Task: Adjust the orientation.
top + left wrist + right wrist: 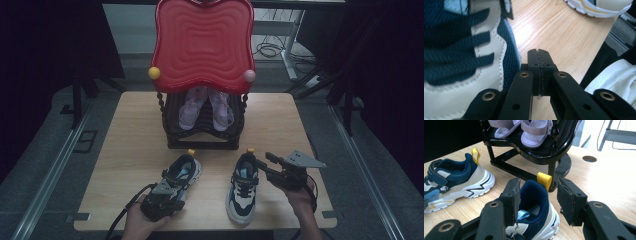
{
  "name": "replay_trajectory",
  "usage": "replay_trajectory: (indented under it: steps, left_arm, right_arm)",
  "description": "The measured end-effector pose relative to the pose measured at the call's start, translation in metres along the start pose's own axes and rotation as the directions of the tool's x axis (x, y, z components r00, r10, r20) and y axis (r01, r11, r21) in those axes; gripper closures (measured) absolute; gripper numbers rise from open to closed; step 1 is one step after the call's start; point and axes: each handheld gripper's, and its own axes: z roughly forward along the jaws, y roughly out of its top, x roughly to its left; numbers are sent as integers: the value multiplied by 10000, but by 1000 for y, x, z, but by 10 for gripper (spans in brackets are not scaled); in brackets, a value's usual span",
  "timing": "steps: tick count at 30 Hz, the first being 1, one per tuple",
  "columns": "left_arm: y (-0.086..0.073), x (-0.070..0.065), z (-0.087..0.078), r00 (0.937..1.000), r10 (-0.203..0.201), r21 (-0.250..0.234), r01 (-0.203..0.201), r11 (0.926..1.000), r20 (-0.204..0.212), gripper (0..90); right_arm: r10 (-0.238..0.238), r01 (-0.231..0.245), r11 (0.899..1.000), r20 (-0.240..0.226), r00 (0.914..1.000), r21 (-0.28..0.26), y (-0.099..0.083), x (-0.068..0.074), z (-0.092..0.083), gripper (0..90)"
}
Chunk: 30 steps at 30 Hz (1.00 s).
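Two navy and cream sneakers with yellow heel tabs lie on the wooden table [135, 125]. My left gripper [174, 184] rests over the toe end of the left sneaker [184, 170]. In the left gripper view, the gripper [539, 53] is shut and empty, just beside the sneaker's laces [461, 50]. My right gripper [264, 165] is at the heel of the right sneaker [242, 192]. In the right gripper view, the gripper [540, 195] stands open with the navy heel collar [534, 200] and yellow tab [544, 180] between its pads.
A black shoe rack [202, 142] with a red wavy top [202, 45] stands at the table's far middle, a pair of pink sandals [205, 107] on its shelf. A round hole [589, 158] is in the tabletop beyond the rack. A white sleeve [614, 77] shows by the table edge.
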Motion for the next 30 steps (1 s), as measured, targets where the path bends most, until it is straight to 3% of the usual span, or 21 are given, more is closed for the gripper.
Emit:
replay_trajectory:
  steps: [7, 14, 30]
  left_arm:
    - [-14, 19, -13, 9984, -544, -65, 542, 9985, -176, 888]
    - [-22, 40, -26, 9925, -1144, -207, 1136, 9933, -422, 881]
    - [-33, 86, -45, 9717, -2204, -646, 2154, 9744, -843, 880]
  right_arm:
    - [10, -10, 10000, 60, 10000, 22, 0, -1, 1, 530]
    - [7, -7, 10000, 50, 10000, 37, 0, -1, 0, 530]
    - [69, -69, 10000, 109, 9999, -4, -1, -3, -1, 530]
